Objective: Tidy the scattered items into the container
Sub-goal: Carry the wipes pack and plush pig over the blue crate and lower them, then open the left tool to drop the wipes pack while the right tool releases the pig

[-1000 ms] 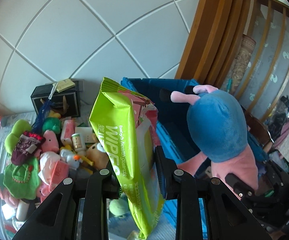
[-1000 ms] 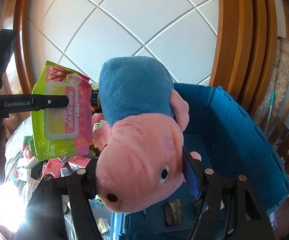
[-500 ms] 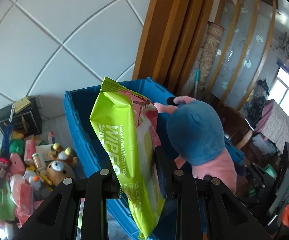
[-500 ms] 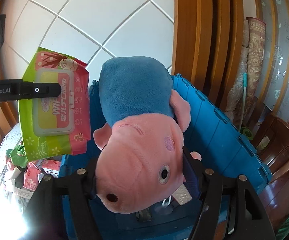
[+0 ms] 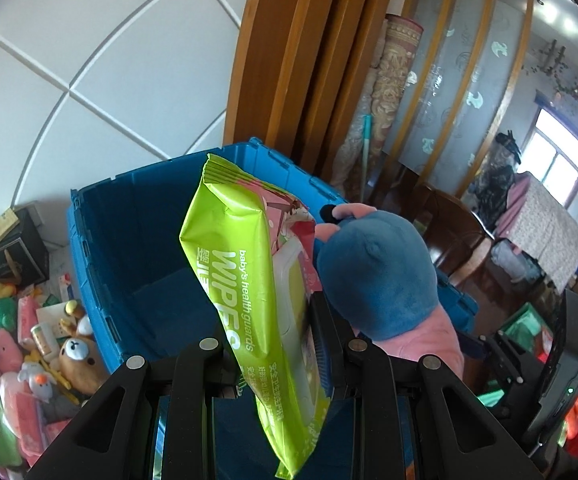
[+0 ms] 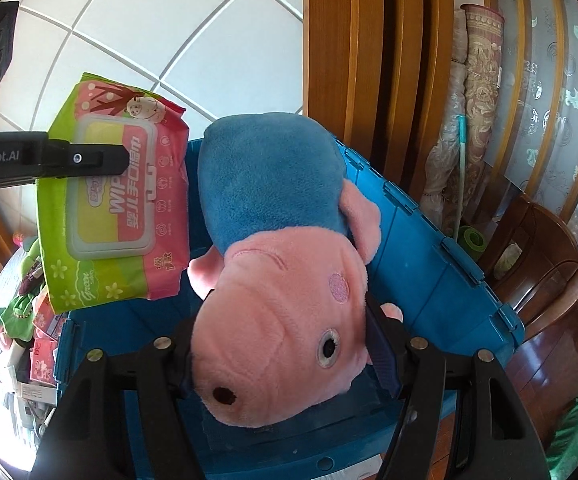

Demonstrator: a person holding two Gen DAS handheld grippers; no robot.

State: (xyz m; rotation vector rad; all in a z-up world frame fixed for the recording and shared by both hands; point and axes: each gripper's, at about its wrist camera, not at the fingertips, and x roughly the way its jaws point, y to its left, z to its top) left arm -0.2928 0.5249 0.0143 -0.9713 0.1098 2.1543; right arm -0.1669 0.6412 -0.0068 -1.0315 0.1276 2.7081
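Left wrist view: the left gripper point(image 5: 279, 344) pinches a pack of wipes point(image 5: 249, 280) above the blue bin point(image 5: 101, 248). Just beside it, over the bin too, the right gripper point(image 6: 279, 354) squeezes a pig plush point(image 6: 281, 280).

Blue crate point(image 5: 101, 248) floor — hidden behind wipes pack point(image 5: 245, 280) and plush pig point(image 6: 281, 292)

white tiled wall point(image 5: 101, 40) | wooden frame point(image 6: 353, 64) | rolled carpet point(image 6: 479, 80) | window point(image 5: 561, 160)
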